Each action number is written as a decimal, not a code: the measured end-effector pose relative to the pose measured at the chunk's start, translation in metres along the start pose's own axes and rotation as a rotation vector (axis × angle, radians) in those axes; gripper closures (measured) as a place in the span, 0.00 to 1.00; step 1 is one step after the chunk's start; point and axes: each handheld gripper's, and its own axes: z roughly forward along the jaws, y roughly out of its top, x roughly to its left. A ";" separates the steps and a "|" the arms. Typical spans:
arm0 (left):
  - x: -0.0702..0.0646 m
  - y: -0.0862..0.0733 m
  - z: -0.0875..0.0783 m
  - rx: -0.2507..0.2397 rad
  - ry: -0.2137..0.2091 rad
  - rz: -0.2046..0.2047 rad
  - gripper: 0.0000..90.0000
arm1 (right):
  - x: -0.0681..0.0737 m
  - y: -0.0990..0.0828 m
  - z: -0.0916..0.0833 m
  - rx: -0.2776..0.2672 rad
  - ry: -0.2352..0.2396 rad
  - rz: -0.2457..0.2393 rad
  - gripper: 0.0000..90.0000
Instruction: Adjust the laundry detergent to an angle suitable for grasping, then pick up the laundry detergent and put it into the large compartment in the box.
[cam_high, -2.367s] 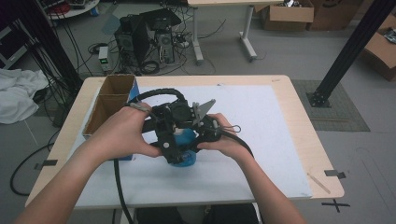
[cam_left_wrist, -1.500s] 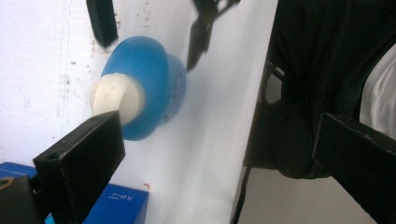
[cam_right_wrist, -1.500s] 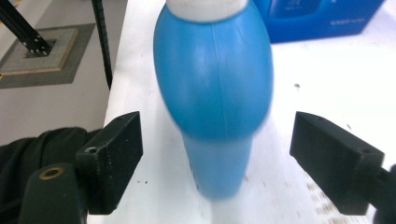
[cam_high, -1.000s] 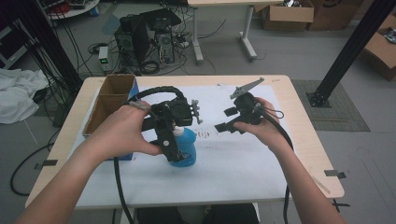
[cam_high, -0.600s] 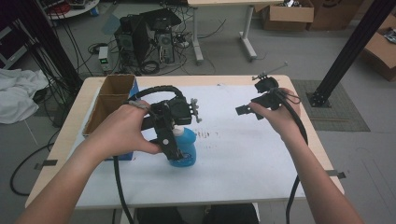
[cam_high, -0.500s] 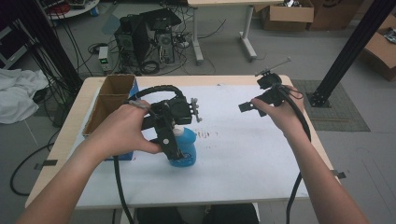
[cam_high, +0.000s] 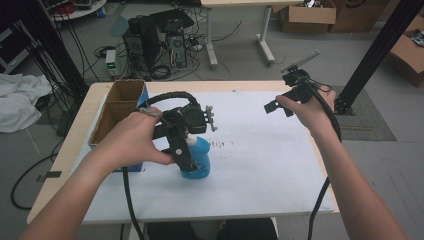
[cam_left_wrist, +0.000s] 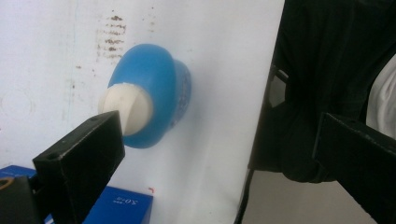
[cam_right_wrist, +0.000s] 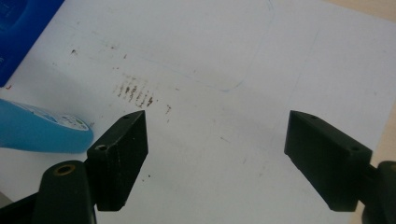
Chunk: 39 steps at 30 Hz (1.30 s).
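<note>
The blue bottle (cam_high: 196, 161) with a white cap (cam_left_wrist: 127, 108) stands on the white sheet (cam_high: 260, 165); its label print is unreadable. Left gripper (cam_left_wrist: 219, 158) hovers above it, jaws apart. Right gripper (cam_right_wrist: 215, 161) is open and empty.

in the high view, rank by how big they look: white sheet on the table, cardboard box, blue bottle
1. white sheet, largest by far
2. cardboard box, partly hidden by the left hand
3. blue bottle, smallest, partly covered by the left gripper
</note>
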 end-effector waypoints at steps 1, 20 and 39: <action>0.000 0.000 0.000 0.002 0.001 -0.001 0.03 | -0.001 0.001 0.000 0.004 -0.008 -0.001 0.24; 0.000 0.003 -0.002 0.001 0.009 0.010 0.03 | -0.002 -0.001 -0.007 -0.014 -0.006 -0.017 0.22; 0.012 0.001 -0.004 -0.008 0.026 -0.007 0.04 | -0.006 -0.003 -0.002 -0.021 0.002 -0.018 0.22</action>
